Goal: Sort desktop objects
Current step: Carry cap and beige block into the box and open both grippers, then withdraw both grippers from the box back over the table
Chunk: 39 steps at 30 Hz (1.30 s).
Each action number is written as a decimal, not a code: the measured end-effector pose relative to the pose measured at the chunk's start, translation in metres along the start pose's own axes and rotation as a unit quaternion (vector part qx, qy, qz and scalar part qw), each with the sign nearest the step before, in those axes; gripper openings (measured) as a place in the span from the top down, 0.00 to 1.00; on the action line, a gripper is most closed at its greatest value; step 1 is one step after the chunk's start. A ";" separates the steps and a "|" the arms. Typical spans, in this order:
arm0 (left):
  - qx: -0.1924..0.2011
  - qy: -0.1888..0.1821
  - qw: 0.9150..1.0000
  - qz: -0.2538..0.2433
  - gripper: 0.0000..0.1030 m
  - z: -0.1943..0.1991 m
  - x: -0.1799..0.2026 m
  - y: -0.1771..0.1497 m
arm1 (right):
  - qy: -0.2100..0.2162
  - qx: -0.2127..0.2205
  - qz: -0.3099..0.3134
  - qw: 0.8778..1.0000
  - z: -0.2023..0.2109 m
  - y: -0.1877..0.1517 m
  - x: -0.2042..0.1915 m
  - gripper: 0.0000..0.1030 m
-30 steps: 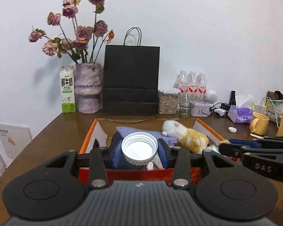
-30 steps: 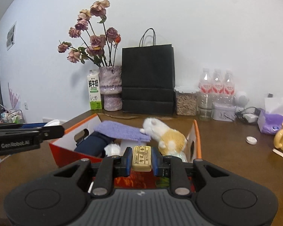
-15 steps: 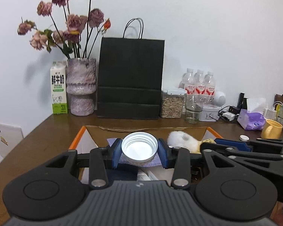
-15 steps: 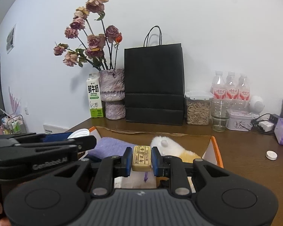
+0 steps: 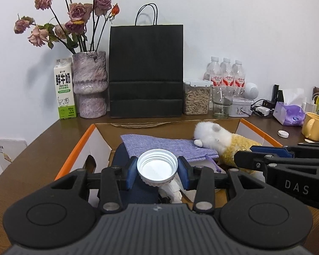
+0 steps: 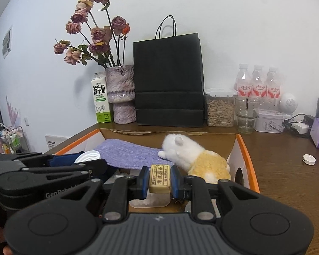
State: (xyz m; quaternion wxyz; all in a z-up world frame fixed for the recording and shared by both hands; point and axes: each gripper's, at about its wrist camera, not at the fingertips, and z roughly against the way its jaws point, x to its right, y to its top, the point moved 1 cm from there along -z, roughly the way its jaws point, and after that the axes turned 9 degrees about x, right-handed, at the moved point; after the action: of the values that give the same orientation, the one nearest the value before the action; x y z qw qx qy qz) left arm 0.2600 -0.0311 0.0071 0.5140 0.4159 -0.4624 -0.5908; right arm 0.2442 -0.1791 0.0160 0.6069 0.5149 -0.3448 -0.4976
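Observation:
My left gripper is shut on a white screw cap, held open side toward the camera above the orange-edged cardboard box. My right gripper is shut on a small beige eraser with printed characters, over the same box. Inside the box lie a purple cloth pouch, a white and yellow plush toy and a dark blue item. The right gripper's side shows at the right of the left wrist view; the left gripper with the cap shows at the left of the right wrist view.
At the back stand a milk carton, a vase of dried roses, a black paper bag, a seed jar, a glass and water bottles. A yellow mug, tissue pack and small white lid sit right.
Both grippers have moved forward and down over the box, keeping the cap and the eraser. The box contents now look larger and nearer.

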 end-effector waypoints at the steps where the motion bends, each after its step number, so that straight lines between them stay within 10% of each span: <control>1: 0.000 0.000 1.000 -0.001 0.60 0.000 0.000 0.000 | 0.000 -0.001 0.001 1.000 0.000 0.000 -0.001 0.80; 13: 0.012 0.018 1.000 -0.014 0.50 0.006 0.002 0.000 | -0.010 -0.005 0.001 1.000 -0.001 -0.002 0.000 0.78; 19: 0.048 0.062 0.997 -0.018 0.13 0.018 0.000 0.004 | -0.026 0.023 -0.005 0.999 0.009 0.001 0.003 0.38; 22: 0.075 0.101 0.992 -0.008 0.00 0.023 -0.006 0.006 | -0.039 0.037 -0.020 0.998 0.012 0.004 0.008 0.00; 39: 0.063 0.084 0.994 -0.004 0.00 0.020 -0.008 0.005 | -0.037 0.039 -0.012 0.998 0.016 0.003 0.005 0.00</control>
State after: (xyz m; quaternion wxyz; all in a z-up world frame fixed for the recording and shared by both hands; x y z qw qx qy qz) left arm 0.2432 -0.0210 0.0163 0.5219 0.4972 -0.4521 -0.5254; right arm 0.2316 -0.1886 0.0223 0.5671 0.5240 -0.3795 -0.5097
